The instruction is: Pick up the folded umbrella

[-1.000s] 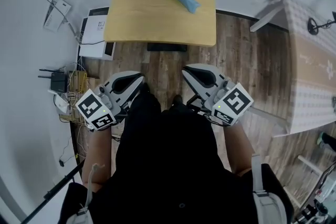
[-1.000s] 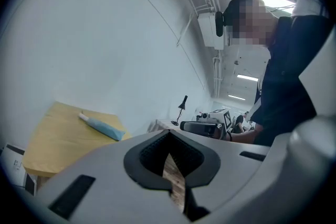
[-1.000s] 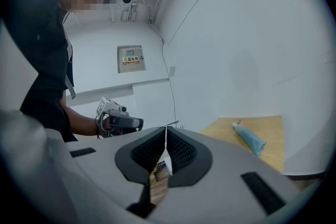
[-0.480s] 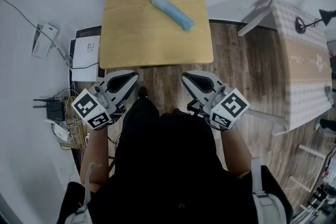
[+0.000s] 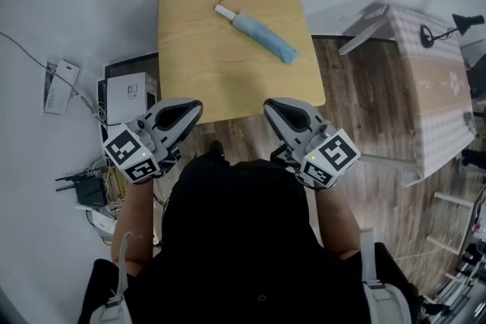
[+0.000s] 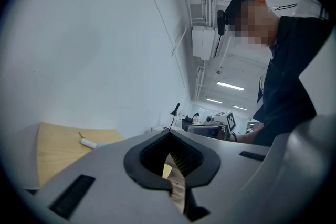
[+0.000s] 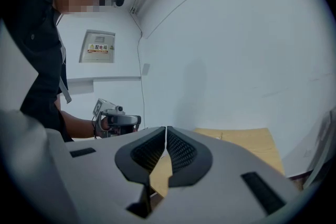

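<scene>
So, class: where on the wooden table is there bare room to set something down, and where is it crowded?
The table is bare across its near half, between the folded umbrella and the near edge, and along its left side. Crowded: the floor left of the table, with a white box and tangled cables.

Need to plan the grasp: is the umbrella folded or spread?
Folded: the umbrella lies flat on the table as a slim blue roll, canopy wrapped tight.

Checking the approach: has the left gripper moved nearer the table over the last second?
Yes. The left gripper has come forward to the near edge of the table; earlier, bare floor showed between them.
</scene>
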The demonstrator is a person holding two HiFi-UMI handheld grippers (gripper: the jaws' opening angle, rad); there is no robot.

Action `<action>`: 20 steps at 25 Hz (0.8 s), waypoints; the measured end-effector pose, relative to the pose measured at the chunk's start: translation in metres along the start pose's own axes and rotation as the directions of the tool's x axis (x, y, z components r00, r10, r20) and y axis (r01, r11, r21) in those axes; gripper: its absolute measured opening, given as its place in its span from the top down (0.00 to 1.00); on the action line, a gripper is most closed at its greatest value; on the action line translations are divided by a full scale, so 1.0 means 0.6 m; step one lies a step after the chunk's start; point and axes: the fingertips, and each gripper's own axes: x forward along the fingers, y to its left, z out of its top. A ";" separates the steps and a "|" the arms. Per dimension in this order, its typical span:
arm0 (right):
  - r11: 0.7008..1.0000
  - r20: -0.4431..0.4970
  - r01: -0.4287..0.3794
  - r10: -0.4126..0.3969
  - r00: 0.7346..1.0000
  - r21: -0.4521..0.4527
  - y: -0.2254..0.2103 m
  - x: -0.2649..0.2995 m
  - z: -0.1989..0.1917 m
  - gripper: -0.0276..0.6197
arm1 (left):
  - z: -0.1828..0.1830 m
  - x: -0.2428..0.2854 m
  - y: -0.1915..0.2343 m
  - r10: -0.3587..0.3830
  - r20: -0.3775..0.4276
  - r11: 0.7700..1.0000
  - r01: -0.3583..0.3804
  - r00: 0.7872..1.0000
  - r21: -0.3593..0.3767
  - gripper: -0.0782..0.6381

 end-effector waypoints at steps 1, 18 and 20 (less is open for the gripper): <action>1.000 -0.002 0.026 -0.026 1.000 0.005 -0.001 0.012 0.000 0.92 | -0.001 -0.005 0.012 -0.016 -0.004 1.000 0.015 1.000 -0.006 0.88; 0.989 -0.084 0.137 -0.132 0.988 0.053 -0.042 0.067 -0.030 0.92 | -0.052 0.017 0.098 -0.115 0.000 0.986 0.114 0.993 -0.124 0.88; 0.993 -0.083 0.110 -0.106 0.991 0.046 -0.056 0.076 -0.029 0.92 | -0.052 0.028 0.103 -0.090 -0.016 0.990 0.087 0.996 -0.109 0.88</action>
